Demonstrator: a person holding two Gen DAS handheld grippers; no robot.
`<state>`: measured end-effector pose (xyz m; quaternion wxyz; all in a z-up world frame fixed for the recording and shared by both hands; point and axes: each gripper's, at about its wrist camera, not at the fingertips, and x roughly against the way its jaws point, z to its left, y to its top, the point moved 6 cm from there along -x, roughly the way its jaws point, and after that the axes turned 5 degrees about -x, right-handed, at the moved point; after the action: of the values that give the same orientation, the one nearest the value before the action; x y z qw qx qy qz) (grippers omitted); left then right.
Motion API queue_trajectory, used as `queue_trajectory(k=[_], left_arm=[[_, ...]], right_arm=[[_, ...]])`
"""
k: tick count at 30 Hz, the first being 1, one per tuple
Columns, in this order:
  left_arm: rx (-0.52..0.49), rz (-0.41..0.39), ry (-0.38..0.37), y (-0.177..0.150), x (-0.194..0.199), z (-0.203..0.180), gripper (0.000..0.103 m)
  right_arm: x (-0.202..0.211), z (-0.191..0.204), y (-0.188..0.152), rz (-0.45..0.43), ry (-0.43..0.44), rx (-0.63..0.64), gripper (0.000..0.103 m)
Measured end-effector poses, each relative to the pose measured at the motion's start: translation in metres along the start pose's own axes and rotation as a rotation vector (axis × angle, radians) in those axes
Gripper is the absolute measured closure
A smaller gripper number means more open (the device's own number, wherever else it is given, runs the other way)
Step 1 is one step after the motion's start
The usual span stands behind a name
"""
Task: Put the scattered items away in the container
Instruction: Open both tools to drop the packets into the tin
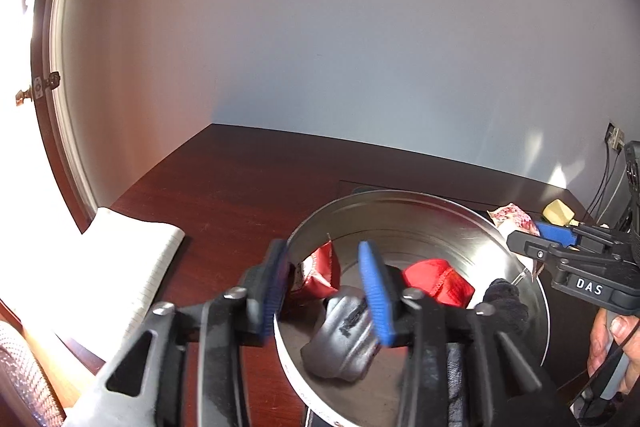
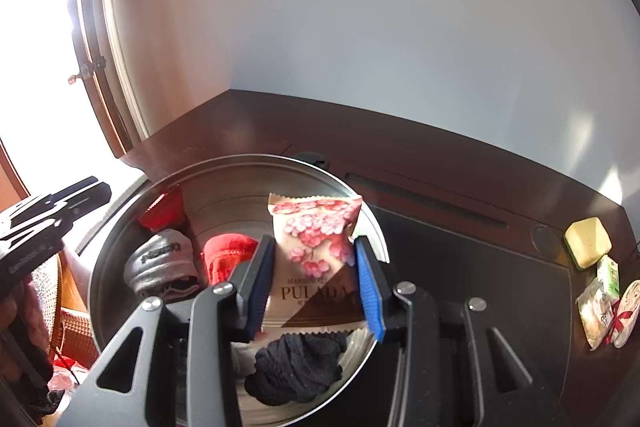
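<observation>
A dark wooden tabletop meets a pale wall. Nearest, the right gripper has its jaws clamped on a flowered snack packet above the round metal tin. The left gripper straddles the tin's rim, jaws apart and empty. Inside lie a grey sock, a black sock and red packets.

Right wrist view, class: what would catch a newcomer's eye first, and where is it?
The pink-flowered snack packet stands out, pinched upright between the right gripper's fingers above the round metal tin. Inside the tin lie a red pouch, a grey bundle and a black sock.
</observation>
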<state>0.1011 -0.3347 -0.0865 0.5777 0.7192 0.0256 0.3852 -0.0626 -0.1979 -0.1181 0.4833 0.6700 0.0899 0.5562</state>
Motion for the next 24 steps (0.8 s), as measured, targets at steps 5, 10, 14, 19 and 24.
queue_trajectory(k=[5, 10, 14, 19, 24], left_arm=[[-0.002, -0.001, 0.005, 0.0, 0.002, -0.001, 0.051], [-0.012, 0.004, -0.001, 0.001, 0.001, -0.007, 0.051], [-0.017, 0.01, 0.001, 0.0, 0.001, -0.01, 0.051], [-0.019, 0.013, 0.01, 0.001, 0.001, -0.012, 0.049], [-0.023, -0.006, 0.033, 0.004, 0.006, -0.015, 0.035]], right_arm=[[-0.008, -0.003, -0.003, 0.017, 0.002, -0.01, 0.057], [-0.006, -0.006, -0.004, 0.007, 0.018, -0.022, 0.057], [0.0, -0.01, -0.006, -0.001, 0.025, -0.032, 0.057], [0.011, -0.015, -0.011, -0.015, 0.038, -0.062, 0.057], [0.021, -0.018, -0.018, -0.027, 0.042, -0.085, 0.055]])
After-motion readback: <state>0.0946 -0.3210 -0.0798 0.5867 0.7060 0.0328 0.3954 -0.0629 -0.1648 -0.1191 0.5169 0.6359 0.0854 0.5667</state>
